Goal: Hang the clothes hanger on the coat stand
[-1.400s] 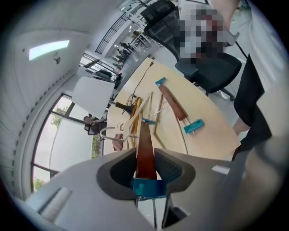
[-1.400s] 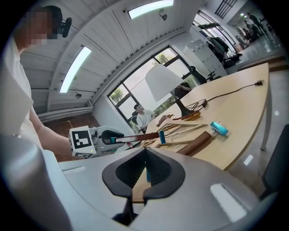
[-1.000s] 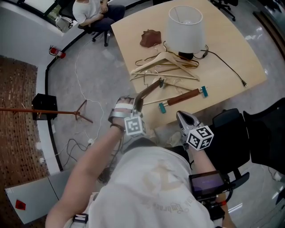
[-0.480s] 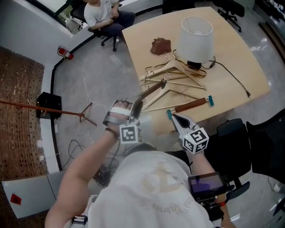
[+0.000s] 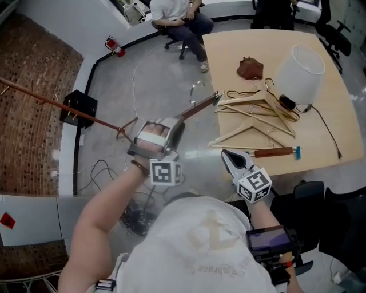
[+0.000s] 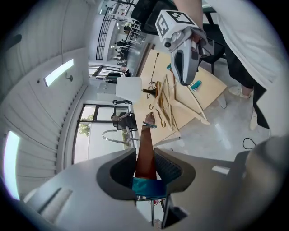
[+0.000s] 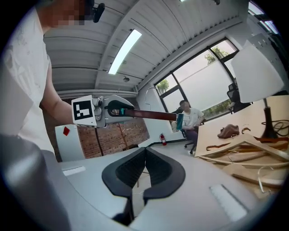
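My left gripper (image 5: 174,129) is shut on a clothes hanger (image 5: 197,107), a brown bar with teal end caps that slants up toward the table corner. In the left gripper view the bar (image 6: 145,149) sits clamped between the pads, with a metal wire below it. The coat stand (image 5: 57,106), a thin brown pole with splayed feet, rises from the grey floor left of that gripper. My right gripper (image 5: 231,160) hangs shut and empty by the table's near edge. From the right gripper view (image 7: 144,169) the held hanger (image 7: 149,115) shows ahead.
The wooden table (image 5: 229,51) carries several pale wooden hangers (image 5: 257,111), another brown hanger (image 5: 274,151), a white lamp (image 5: 300,71) and a brown cloth (image 5: 250,67). A person (image 5: 180,11) sits on a chair beyond. Cables (image 5: 114,171) trail on the floor near a black box (image 5: 80,109).
The left gripper has carried the hanger off the table's edge and out over the floor, nearer the coat stand. The view has swung left. The right gripper stays shut.
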`<state>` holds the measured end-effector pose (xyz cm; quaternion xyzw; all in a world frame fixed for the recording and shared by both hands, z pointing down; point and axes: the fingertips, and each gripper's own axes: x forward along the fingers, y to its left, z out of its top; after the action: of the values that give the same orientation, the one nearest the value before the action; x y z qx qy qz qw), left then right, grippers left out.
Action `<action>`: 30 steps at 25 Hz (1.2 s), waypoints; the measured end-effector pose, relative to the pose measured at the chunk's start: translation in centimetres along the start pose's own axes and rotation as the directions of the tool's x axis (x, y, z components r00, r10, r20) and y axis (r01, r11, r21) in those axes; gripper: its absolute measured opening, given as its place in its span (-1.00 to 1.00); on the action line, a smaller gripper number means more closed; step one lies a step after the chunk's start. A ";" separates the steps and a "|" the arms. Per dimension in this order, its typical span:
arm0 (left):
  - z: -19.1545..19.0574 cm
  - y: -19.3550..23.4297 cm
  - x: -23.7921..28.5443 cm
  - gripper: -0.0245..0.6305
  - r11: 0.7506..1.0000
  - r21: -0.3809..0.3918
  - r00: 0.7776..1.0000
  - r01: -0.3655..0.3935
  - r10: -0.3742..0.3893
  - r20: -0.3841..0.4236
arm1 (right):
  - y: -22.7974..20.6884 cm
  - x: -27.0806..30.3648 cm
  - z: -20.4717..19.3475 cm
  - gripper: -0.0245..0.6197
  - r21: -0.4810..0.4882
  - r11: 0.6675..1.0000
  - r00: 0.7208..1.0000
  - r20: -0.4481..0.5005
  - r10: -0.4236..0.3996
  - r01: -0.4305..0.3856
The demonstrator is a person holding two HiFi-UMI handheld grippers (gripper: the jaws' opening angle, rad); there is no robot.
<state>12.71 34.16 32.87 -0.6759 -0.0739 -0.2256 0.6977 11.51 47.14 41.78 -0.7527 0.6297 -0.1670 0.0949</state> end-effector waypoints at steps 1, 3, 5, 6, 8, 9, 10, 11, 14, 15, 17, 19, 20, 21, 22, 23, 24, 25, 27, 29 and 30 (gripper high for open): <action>-1.1 0.2 -0.4 -0.55 1.000 -0.012 1.000 -0.010 0.010 -0.004 | 0.6 1.0 0.3 -0.88 -0.011 1.000 1.000 -0.002 0.011 -0.011; -3.5 0.5 -1.3 -0.55 0.999 -0.046 1.000 -0.027 0.026 -0.010 | 2.1 3.4 1.0 -0.88 -0.034 0.999 0.999 -0.009 0.035 -0.035; -6.6 0.4 -2.3 -0.55 0.997 -0.056 0.999 -0.043 0.041 -0.032 | 4.0 5.9 1.6 -0.88 -0.047 0.997 0.998 -0.014 0.059 -0.060; -8.0 0.3 -2.9 -0.55 0.997 -0.065 0.998 -0.049 0.047 -0.038 | 4.9 7.2 1.7 -0.88 -0.049 0.996 0.997 -0.015 0.070 -0.071; -10.9 0.0 -3.9 -0.55 0.994 -0.083 0.997 -0.065 0.061 -0.048 | 6.8 9.9 1.9 -0.88 -0.056 0.994 0.995 -0.024 0.093 -0.094; -12.5 -0.1 -4.5 -0.55 0.993 -0.089 0.996 -0.074 0.069 -0.058 | 7.8 11.2 1.8 -0.88 -0.063 0.992 0.994 -0.033 0.106 -0.108; -14.0 -0.4 -5.1 -0.55 0.992 -0.095 0.995 -0.083 0.076 -0.069 | 8.7 12.6 1.7 -0.88 -0.069 0.990 0.992 -0.042 0.119 -0.121; -15.6 -0.6 -5.8 -0.55 0.991 -0.100 0.993 -0.091 0.083 -0.082 | 9.7 13.9 1.5 -0.88 -0.073 0.988 0.990 -0.050 0.131 -0.134; -20.6 -1.3 -7.7 -0.55 0.988 -0.099 0.986 -0.116 0.102 -0.132 | 12.7 18.0 1.1 -0.88 -0.079 0.981 0.983 -0.063 0.173 -0.178; -22.3 -1.5 -8.3 -0.55 0.988 -0.092 0.982 -0.123 0.108 -0.154 | 13.6 19.4 1.1 -0.88 -0.083 0.977 0.980 -0.064 0.189 -0.194; -25.5 -1.8 -9.4 -0.55 0.987 -0.084 0.974 -0.134 0.116 -0.197 | 15.4 22.3 1.5 -0.88 -0.094 0.970 0.973 -0.067 0.220 -0.226; -28.6 -2.2 -10.5 -0.55 0.986 -0.088 0.963 -0.141 0.116 -0.243 | 17.1 25.2 1.9 -0.88 -0.101 0.959 0.963 -0.073 0.259 -0.266; -30.1 -2.5 -11.1 -0.55 0.985 -0.097 0.956 -0.144 0.113 -0.269 | 18.0 26.6 2.1 -0.88 -0.102 0.951 0.955 -0.078 0.284 -0.292; -31.5 -2.8 -11.6 -0.55 0.983 -0.108 0.949 -0.148 0.110 -0.296 | 18.7 28.0 2.1 -0.88 -0.102 0.943 0.947 -0.085 0.310 -0.318; -32.9 -3.2 -12.1 -0.55 0.981 -0.119 0.941 -0.154 0.109 -0.321 | 19.4 29.4 2.1 -0.88 -0.100 0.935 0.939 -0.090 0.333 -0.341; -34.0 -3.8 -12.4 -0.55 0.979 -0.129 0.934 -0.160 0.108 -0.341 | 19.8 30.5 1.8 -0.88 -0.097 0.929 0.932 -0.093 0.350 -0.358; -35.1 -4.6 -12.6 -0.55 0.977 -0.137 0.927 -0.166 0.107 -0.359 | 20.2 31.6 1.3 -0.88 -0.095 0.924 0.927 -0.095 0.363 -0.372; -36.1 -5.5 -12.8 -0.55 0.975 -0.144 0.921 -0.169 0.104 -0.376 | 20.5 32.7 0.6 -0.88 -0.095 0.919 0.922 -0.098 0.375 -0.384; -38.3 -7.4 -12.9 -0.55 0.973 -0.151 0.908 -0.173 0.098 -0.407 | 21.2 35.0 -1.0 -0.88 -0.094 0.906 0.909 -0.103 0.403 -0.413; -40.7 -8.4 -12.6 -0.55 0.970 -0.161 0.896 -0.182 0.096 -0.434 | 22.0 37.7 -1.8 -0.88 -0.097 0.887 0.891 -0.112 0.440 -0.451; -42.1 -8.3 -12.5 -0.55 0.968 -0.165 0.889 -0.188 0.096 -0.447 | 22.4 39.3 -1.7 -0.88 -0.102 0.877 0.881 -0.117 0.459 -0.470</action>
<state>-10.34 -4.18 32.19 -0.6796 0.1575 -0.3255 0.6383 -3.75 4.56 40.57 -0.5758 0.8049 -0.1321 0.0557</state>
